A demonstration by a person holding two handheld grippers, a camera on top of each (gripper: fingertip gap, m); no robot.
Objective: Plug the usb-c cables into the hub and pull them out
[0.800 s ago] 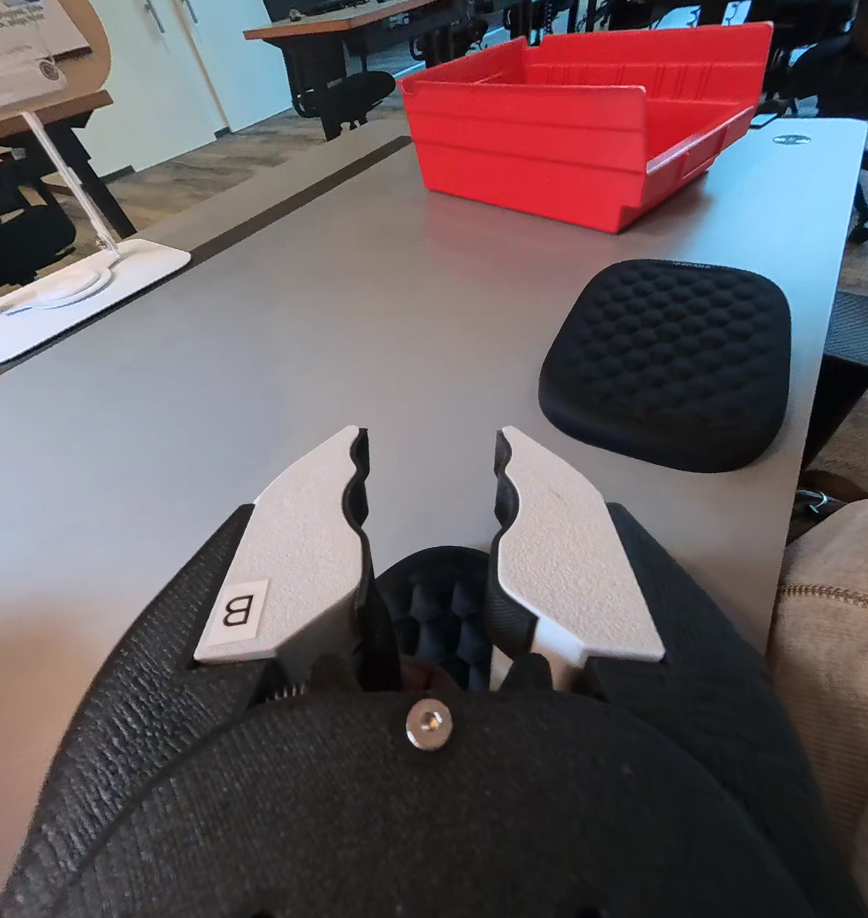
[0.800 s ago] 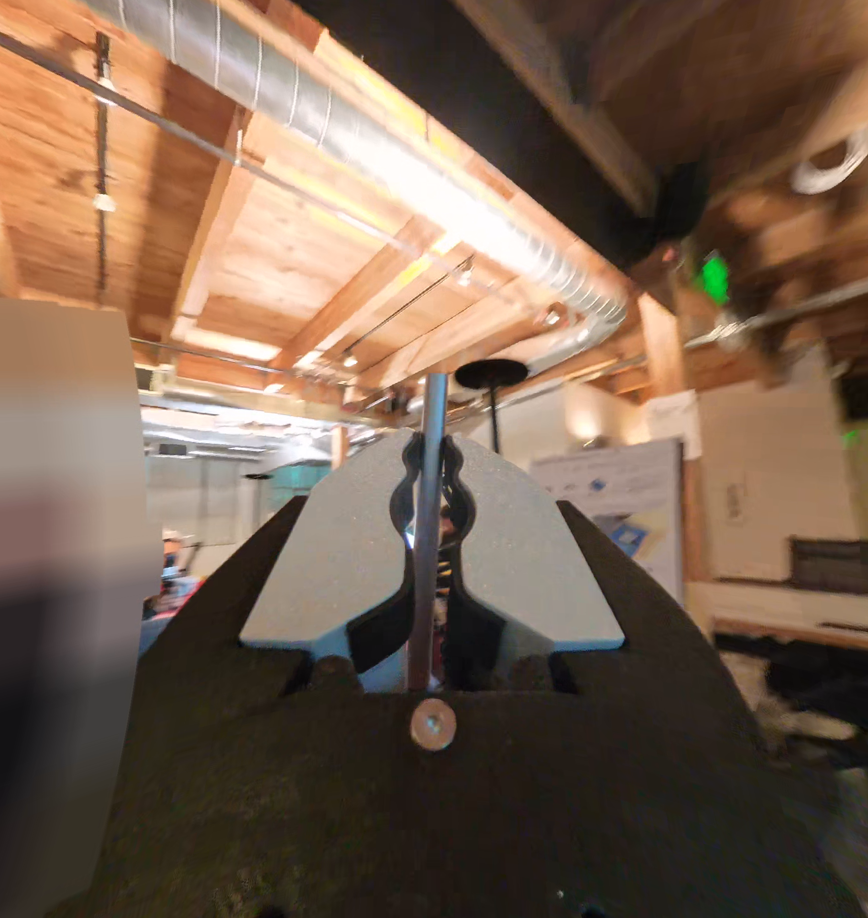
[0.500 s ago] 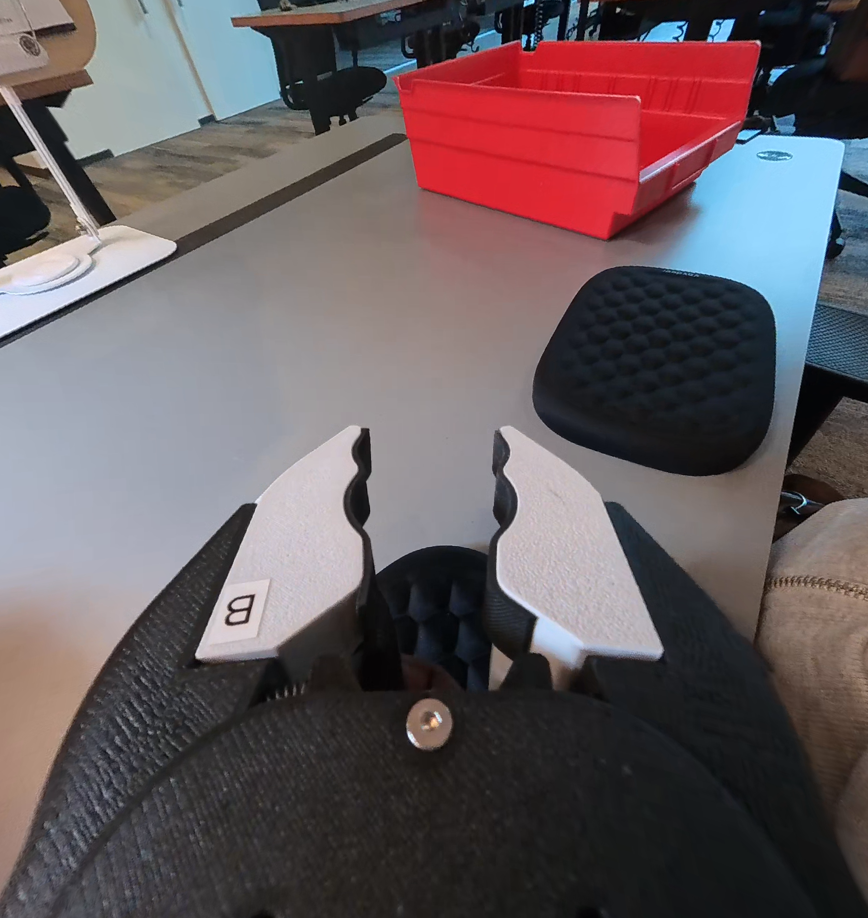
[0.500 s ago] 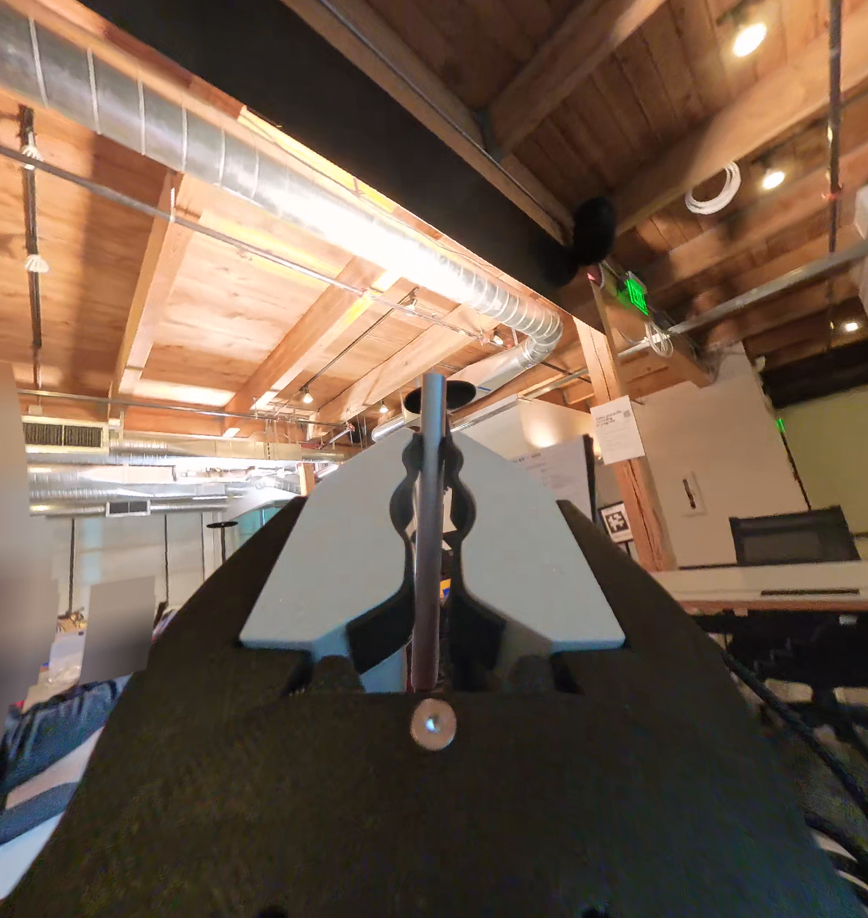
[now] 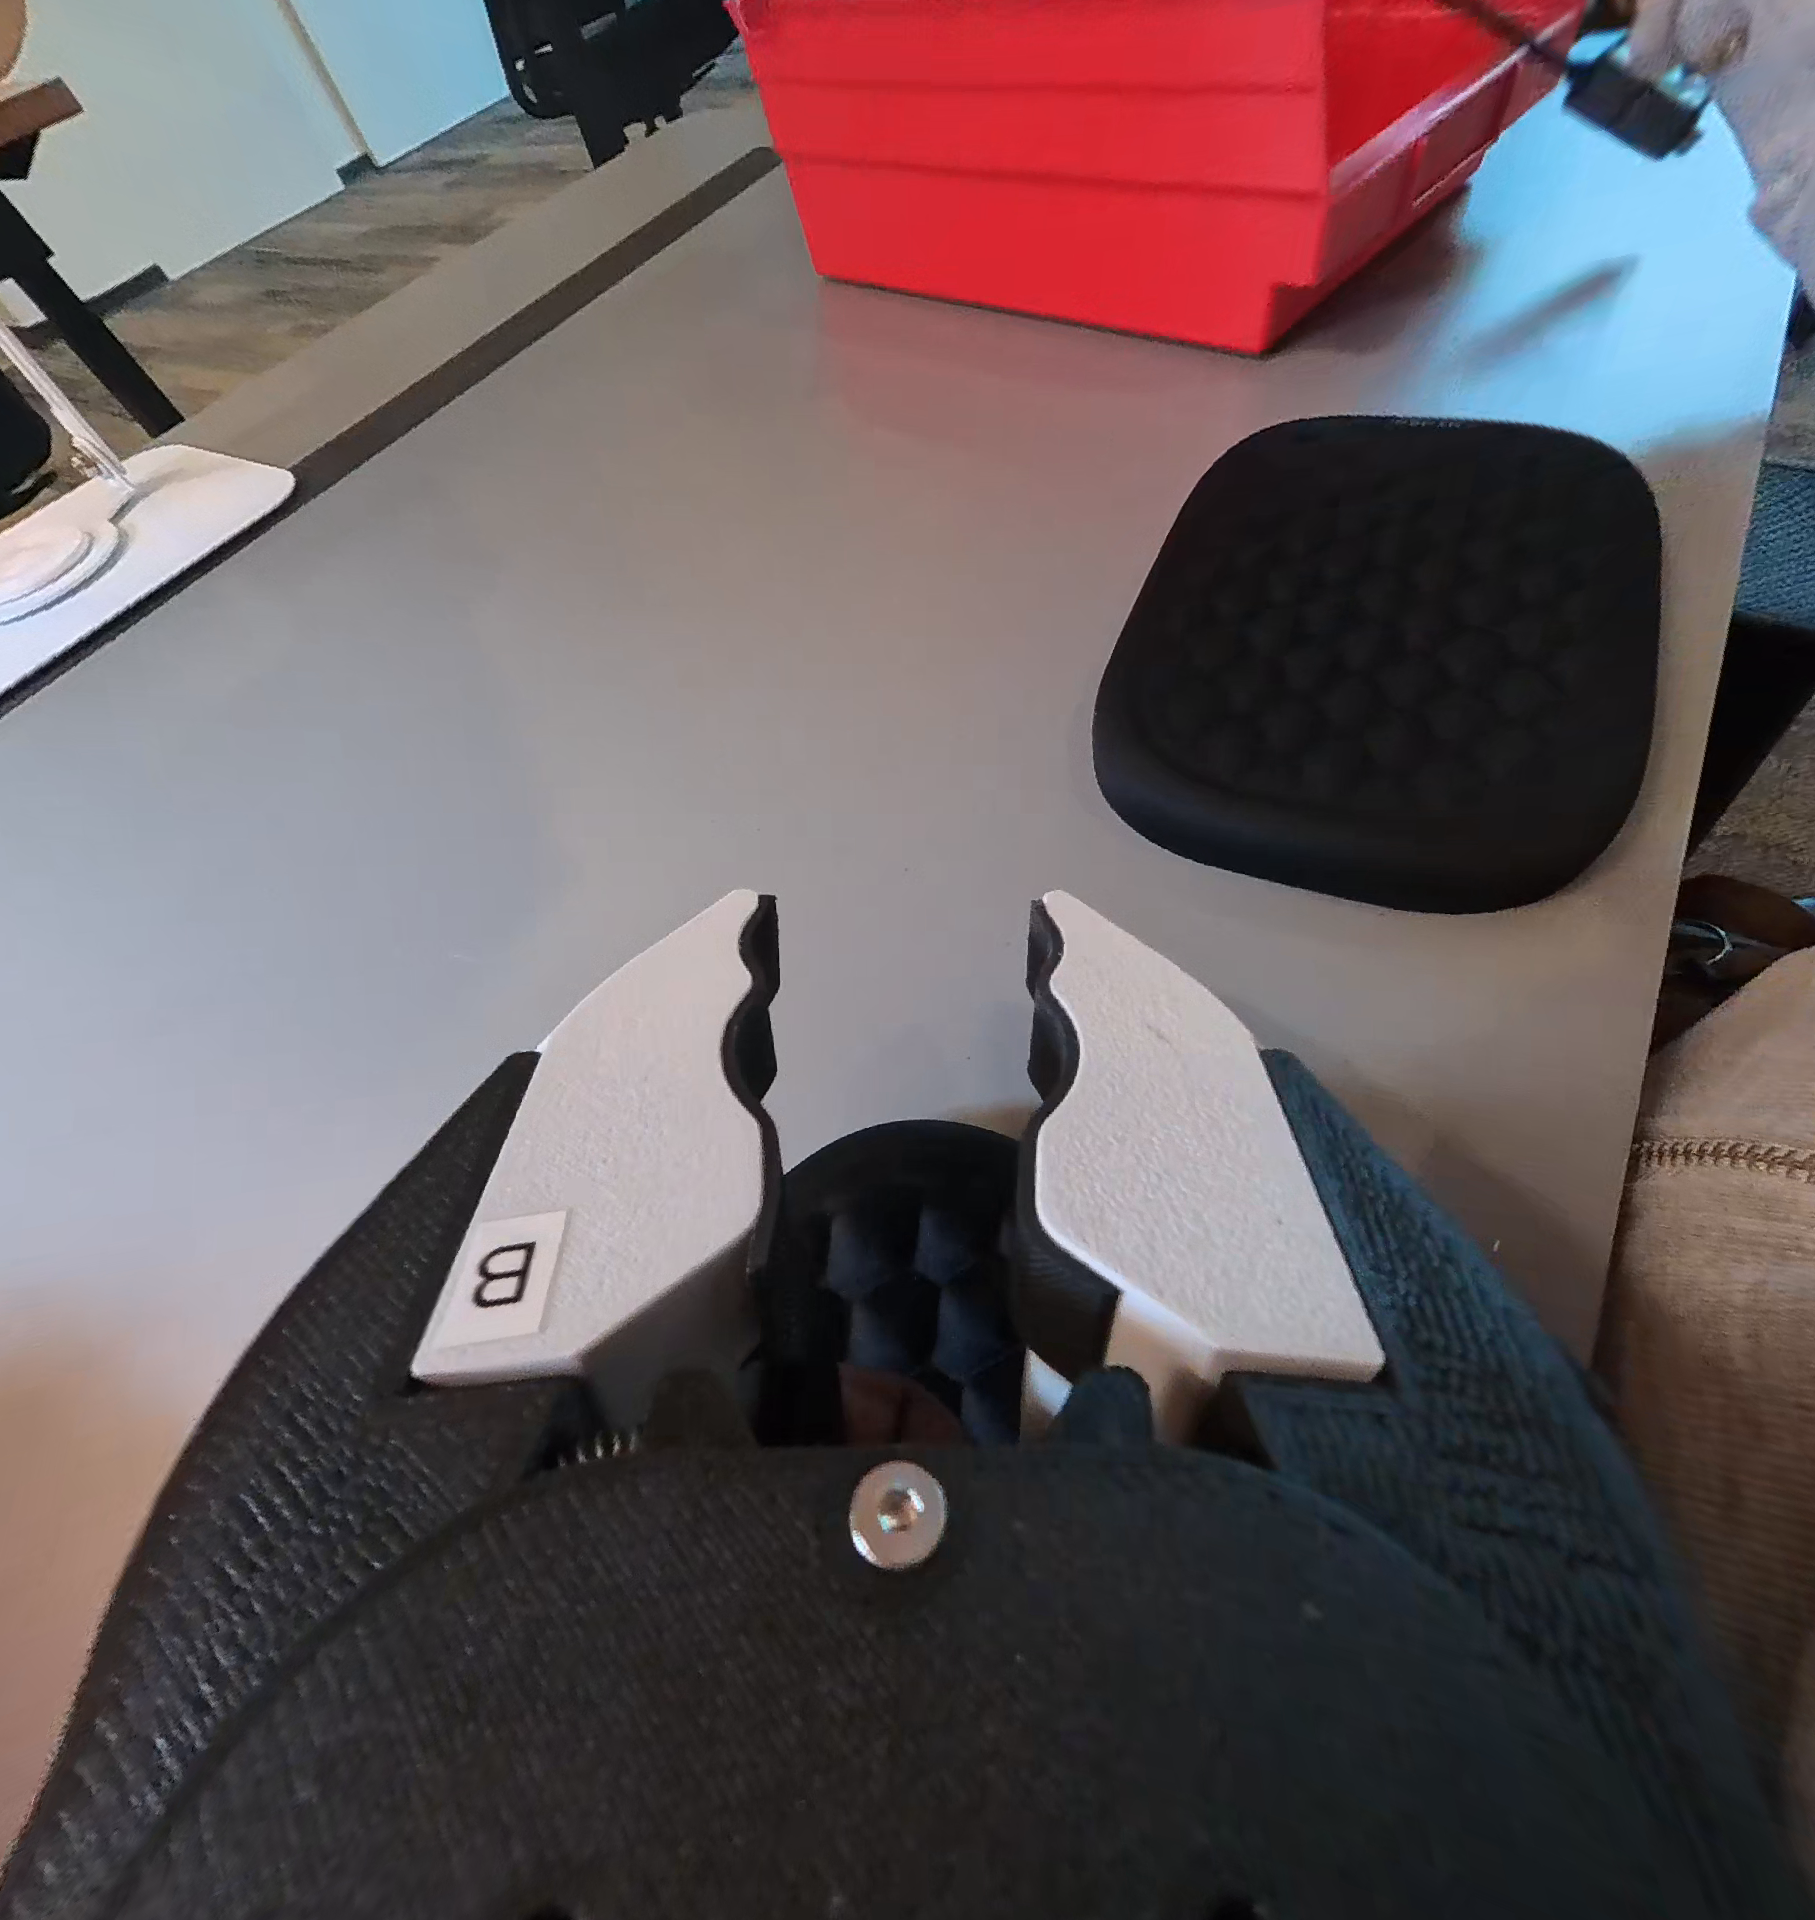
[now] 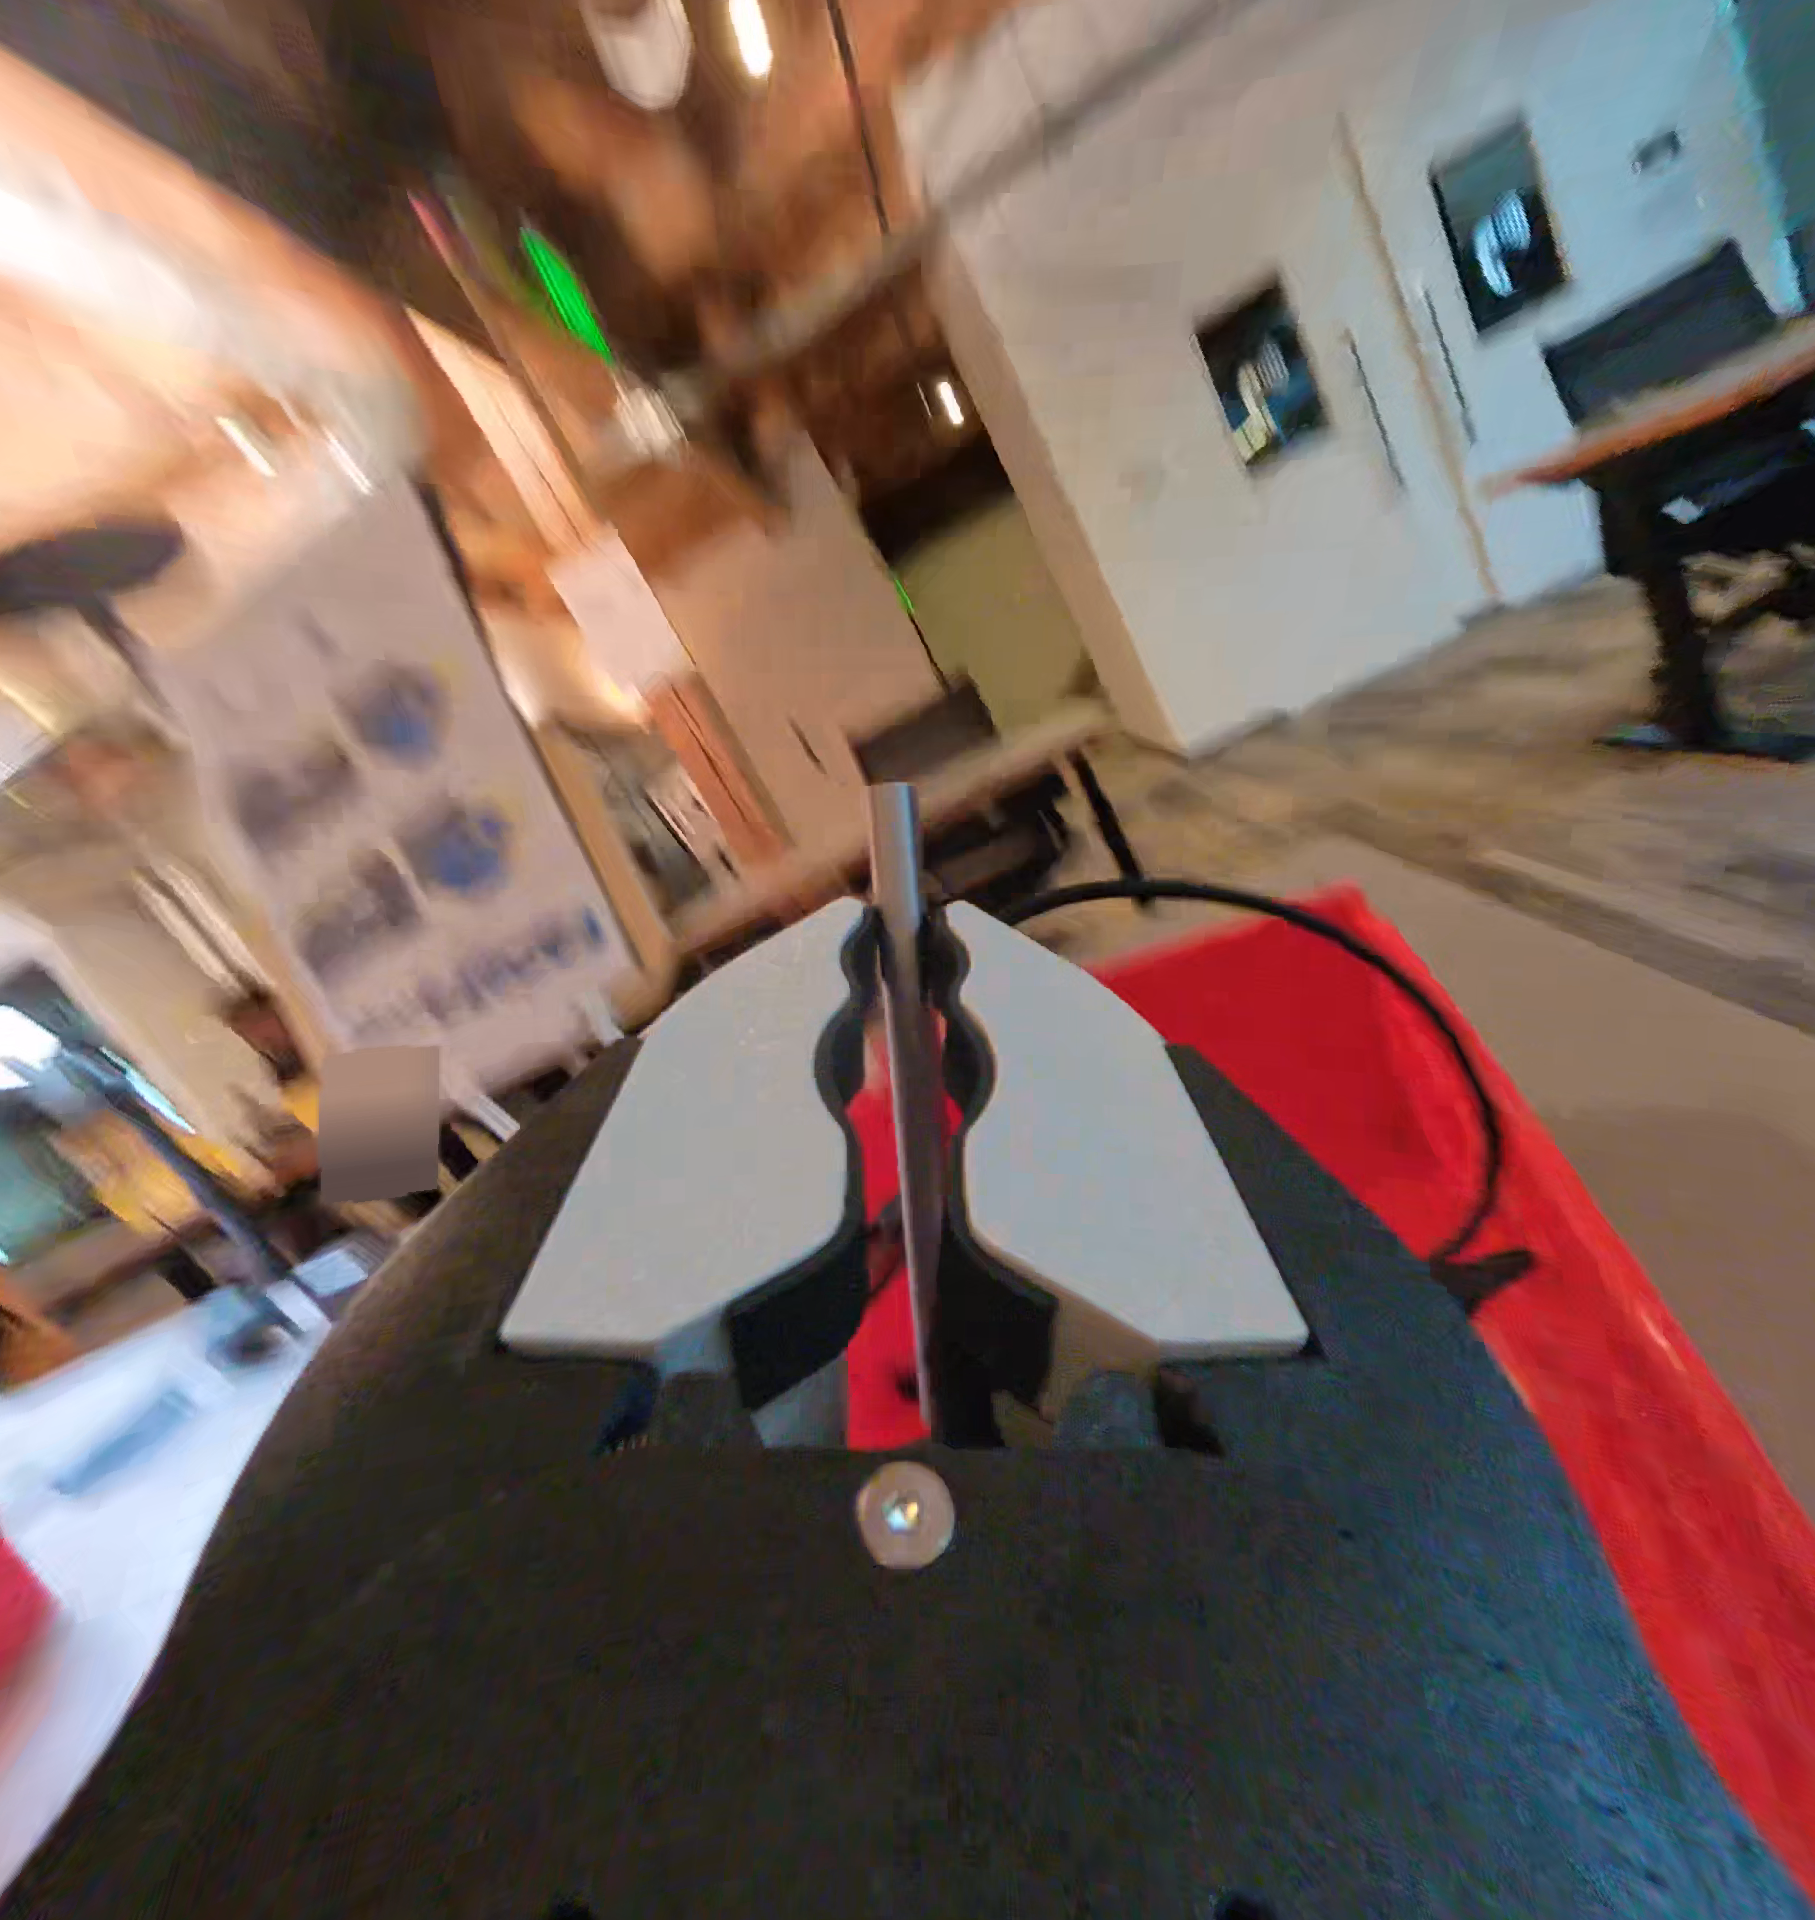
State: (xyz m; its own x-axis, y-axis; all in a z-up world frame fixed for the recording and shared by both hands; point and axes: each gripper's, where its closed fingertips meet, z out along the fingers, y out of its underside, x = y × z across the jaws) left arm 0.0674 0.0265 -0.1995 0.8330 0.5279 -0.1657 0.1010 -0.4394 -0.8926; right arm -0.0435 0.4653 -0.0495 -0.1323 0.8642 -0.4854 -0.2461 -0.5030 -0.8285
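**Now: right tool holds the hub, left tool waits with nothing**

My left gripper (image 5: pixel 903 961) stands with its white fingers (image 5: pixel 654 1091) wide apart and nothing between them. Under it and ahead of it is the flat grey table top (image 5: pixel 570 623). Ahead and to the right of this tool lies a black rounded cushion pad with a honeycomb pattern (image 5: pixel 1391 655), close to the table edge. Farther ahead stands a red plastic storage bin (image 5: pixel 1069 166).

My right gripper (image 6: pixel 908 925) is closed tightly on a thin grey metal hub (image 6: pixel 898 883), which I see edge-on; its end sticks out past the fingertips. A thin black cable (image 6: pixel 1422 1018) curves from behind the fingertips to the right and down, over the red bin (image 6: pixel 1298 1039) which is just ahead and below this tool. I cannot tell if this cable is plugged in the hub. The room behind is very blurred.
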